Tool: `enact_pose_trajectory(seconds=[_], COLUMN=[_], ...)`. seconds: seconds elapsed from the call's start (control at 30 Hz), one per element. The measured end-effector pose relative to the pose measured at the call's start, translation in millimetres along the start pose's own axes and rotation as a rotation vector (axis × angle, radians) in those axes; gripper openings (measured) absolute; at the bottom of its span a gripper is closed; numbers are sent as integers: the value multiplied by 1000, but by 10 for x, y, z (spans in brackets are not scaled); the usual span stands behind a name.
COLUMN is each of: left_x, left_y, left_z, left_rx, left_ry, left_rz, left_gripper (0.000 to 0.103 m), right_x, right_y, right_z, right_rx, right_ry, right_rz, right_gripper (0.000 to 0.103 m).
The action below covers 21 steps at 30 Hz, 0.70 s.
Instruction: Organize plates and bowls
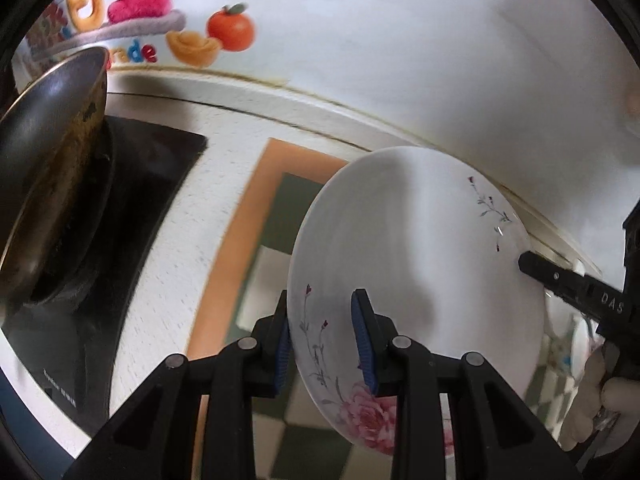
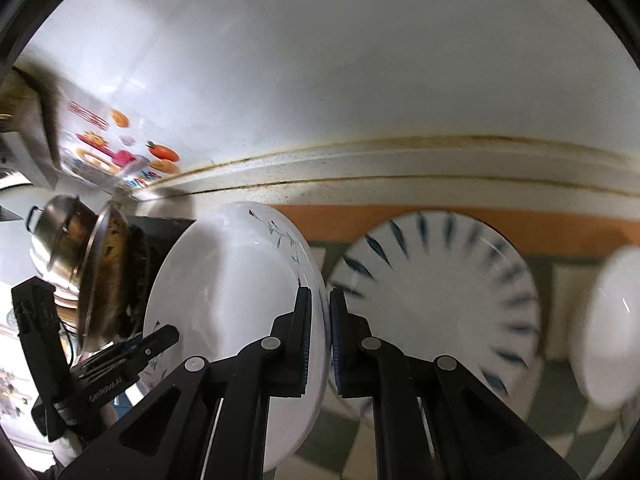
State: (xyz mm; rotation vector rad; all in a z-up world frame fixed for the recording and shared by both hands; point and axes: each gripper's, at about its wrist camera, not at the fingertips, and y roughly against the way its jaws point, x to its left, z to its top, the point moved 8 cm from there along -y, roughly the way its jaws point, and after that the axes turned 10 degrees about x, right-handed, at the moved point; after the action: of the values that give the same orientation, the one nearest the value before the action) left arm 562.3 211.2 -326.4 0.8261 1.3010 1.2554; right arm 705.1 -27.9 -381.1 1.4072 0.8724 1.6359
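I have both grippers angled steeply down, each clamped on an opposite rim of the white round ceramic plate with pink flower print (image 1: 416, 264): left gripper (image 1: 326, 344) at the frame's lower centre, right gripper (image 2: 320, 340) likewise. The plate hangs tilted above the checked mat (image 1: 276, 216) on the counter (image 1: 224, 128), beside a blue-streaked white plate (image 2: 440, 280).

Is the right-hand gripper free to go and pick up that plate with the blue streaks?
Probably not yet: the right gripper is shut on the rim of the floral plate, which the left gripper holds too. The blue-streaked plate lies uncovered beside it.
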Motion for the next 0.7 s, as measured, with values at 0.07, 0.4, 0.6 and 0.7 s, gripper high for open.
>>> enact_pose_trajectory(seconds=[0.07,0.4,0.6,0.7], left_x=[-161,-914,-1206,-1288], left_y=[50,186,-136,-353], left_z=[-93,-853,-1273,-1454], left_rx=[1,47,112,161], left_ry=[-19,-159,-239,-273], left_rz=[-15,-26,5,36], left_gripper=[26,26,26,26], right_x=[-65,-558,-1053,-1264], right_y=[232,1103,1162,1066], right_z=[-195,-1341,-2049,-2322], right_rx=[-20,-72,-38,-11], right_ry=[-14,-94,-161,-199], right_rz=[13,37,23,20], right_gripper=[11,11,11,11])
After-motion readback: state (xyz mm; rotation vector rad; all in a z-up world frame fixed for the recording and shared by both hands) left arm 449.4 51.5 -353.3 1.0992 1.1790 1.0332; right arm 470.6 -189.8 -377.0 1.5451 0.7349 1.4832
